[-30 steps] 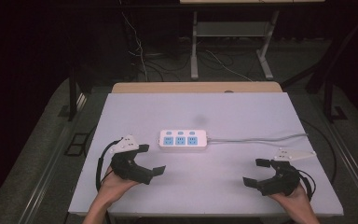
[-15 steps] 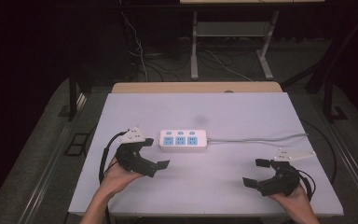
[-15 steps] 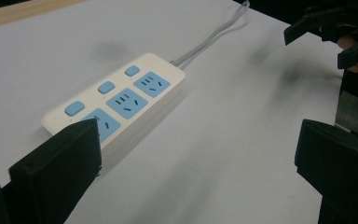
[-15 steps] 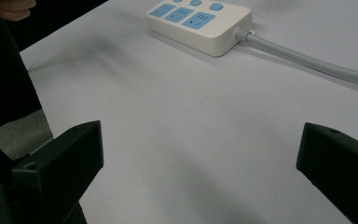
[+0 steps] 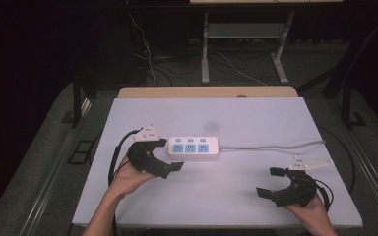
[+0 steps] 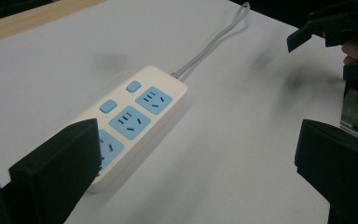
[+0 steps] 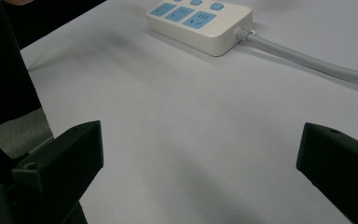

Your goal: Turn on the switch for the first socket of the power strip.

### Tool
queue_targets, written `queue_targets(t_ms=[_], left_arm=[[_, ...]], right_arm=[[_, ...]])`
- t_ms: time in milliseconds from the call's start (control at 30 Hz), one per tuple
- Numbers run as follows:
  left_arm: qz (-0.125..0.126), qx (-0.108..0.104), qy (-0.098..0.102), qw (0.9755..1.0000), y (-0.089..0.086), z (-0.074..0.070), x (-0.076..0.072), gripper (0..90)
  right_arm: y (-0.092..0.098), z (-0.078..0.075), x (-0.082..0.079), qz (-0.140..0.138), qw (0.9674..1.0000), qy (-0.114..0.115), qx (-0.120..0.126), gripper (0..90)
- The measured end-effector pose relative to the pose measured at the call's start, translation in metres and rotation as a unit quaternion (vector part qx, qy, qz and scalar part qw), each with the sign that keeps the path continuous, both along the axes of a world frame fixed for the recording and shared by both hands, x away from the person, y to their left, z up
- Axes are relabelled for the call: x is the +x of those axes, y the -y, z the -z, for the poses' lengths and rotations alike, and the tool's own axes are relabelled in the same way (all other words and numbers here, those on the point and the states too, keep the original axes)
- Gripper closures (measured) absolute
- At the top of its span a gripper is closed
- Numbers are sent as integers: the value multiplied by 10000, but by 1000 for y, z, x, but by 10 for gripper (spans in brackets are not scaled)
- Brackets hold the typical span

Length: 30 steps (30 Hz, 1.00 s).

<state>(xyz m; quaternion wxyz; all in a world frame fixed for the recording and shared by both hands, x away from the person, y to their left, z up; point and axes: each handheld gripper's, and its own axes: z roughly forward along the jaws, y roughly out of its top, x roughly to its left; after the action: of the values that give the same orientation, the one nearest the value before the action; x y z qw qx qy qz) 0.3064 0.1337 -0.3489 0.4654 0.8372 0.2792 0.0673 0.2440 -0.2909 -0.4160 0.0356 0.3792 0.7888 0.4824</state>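
The white plastic power strip with blue sockets (image 5: 194, 147) looks light, rigid and smooth, best pinched across its long sides; left gripper (image 5: 171, 155) and right gripper (image 5: 270, 181) gape wide, empty.

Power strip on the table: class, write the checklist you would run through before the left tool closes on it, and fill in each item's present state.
1. Left tool open wide enough to take the power strip: ok, jaws spread apart.
2. Left tool lined up with the strip's near end: ok, one jaw overlaps that end in the left gripper view, but contact cannot be told.
3. Sockets free of plugs: ok, all three blue sockets bare.
4. Grey cord lying slack across the table: ok, not tangled.
5. Right tool out of the way: ok, open, apart from the strip.
6. Switch positions: cannot tell.
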Motion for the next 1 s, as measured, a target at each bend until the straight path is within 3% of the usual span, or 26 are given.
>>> queue_targets(t_ms=[1000], left_arm=[[146,311,-15,9994,31,-15,43,0]], right_arm=[[-1,1,0,-44,10000,-13,-71,1]])
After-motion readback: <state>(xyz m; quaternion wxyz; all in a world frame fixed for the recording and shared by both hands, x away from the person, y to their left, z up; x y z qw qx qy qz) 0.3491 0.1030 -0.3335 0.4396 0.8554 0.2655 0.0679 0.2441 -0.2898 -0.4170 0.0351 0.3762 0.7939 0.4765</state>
